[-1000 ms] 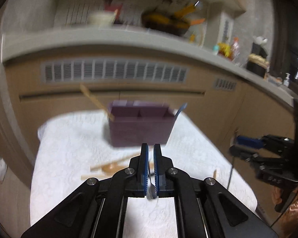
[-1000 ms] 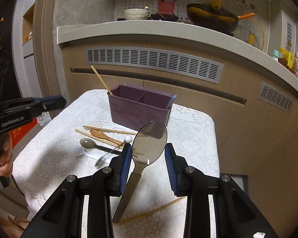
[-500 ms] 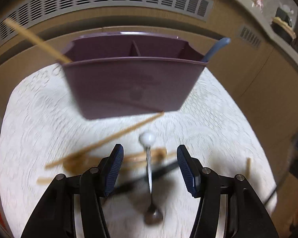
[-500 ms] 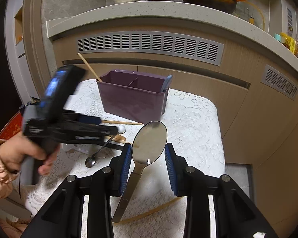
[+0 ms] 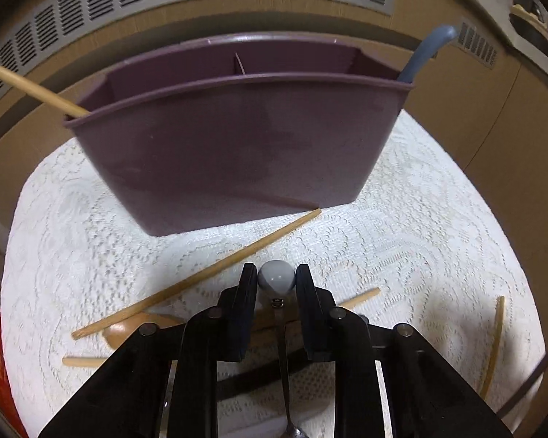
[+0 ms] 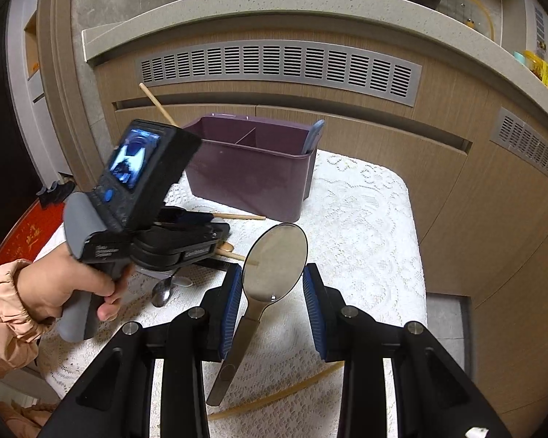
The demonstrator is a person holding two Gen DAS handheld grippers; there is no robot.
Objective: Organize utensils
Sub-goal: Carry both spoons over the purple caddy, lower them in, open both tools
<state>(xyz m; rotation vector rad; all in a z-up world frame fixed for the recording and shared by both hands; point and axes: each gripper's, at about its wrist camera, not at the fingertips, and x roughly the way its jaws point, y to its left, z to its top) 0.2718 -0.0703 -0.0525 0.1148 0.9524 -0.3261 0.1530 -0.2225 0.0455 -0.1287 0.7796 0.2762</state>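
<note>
Below the kitchen counter, on the lace-covered table (image 5: 420,226), stands the purple caddy (image 5: 237,153); a chopstick (image 5: 29,89) leans from its left end, a blue handle (image 5: 422,58) from its right. My left gripper (image 5: 276,281) has just been closing, its jaws now narrow, pads at either side of the white ball end of a small spoon (image 5: 276,277) lying on the cloth. My right gripper (image 6: 273,288) stands partly open with a large metal spoon (image 6: 274,255) between its fingers; whether they clamp it I cannot tell.
</note>
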